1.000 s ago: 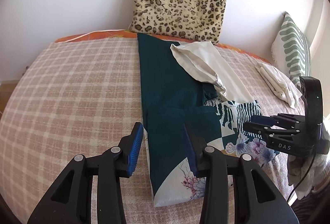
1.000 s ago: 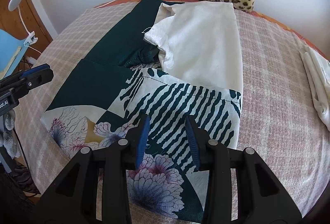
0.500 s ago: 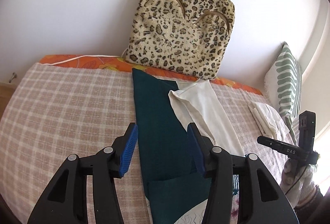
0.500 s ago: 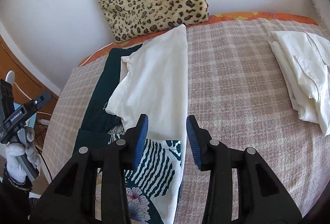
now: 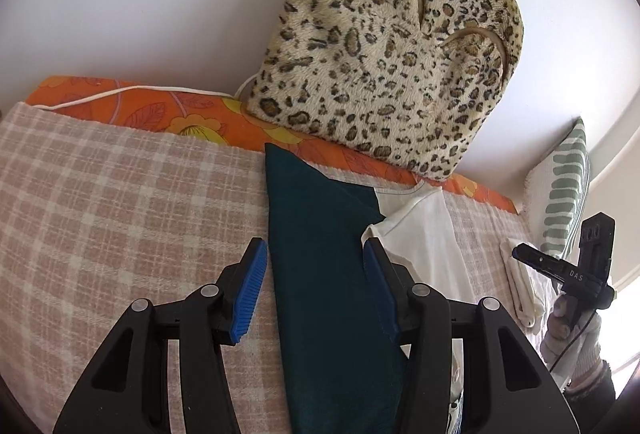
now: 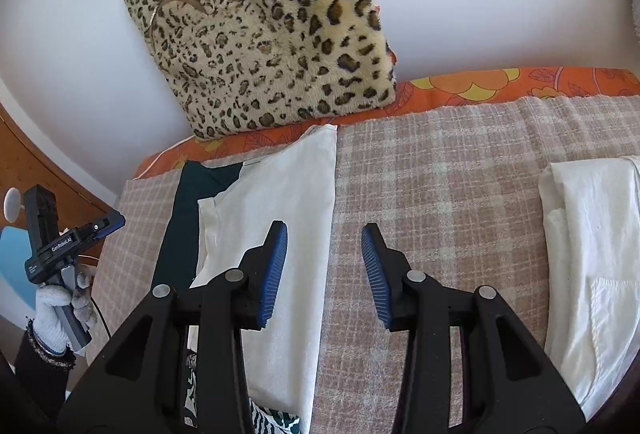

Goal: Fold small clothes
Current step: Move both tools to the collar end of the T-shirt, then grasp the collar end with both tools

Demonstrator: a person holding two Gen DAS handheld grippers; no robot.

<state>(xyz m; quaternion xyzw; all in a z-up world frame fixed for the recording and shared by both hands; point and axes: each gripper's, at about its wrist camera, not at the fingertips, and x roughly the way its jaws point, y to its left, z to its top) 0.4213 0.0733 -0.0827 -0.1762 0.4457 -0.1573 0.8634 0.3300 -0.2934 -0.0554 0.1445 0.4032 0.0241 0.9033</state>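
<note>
Green garment (image 5: 332,274) lies flat beneath both parted, empty grippers (image 5: 316,290) (image 6: 324,274); a careless pinch could drag the white cloth (image 6: 280,234) too.

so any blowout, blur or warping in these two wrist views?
Left wrist view: window corner at lower right clips to white, behind the right gripper; leopard cushion sharp. Right wrist view: even daylight, folded white garment bright but seams readable. Both: fisheye bends the checked blanket, dark vignette at the corners.
</note>
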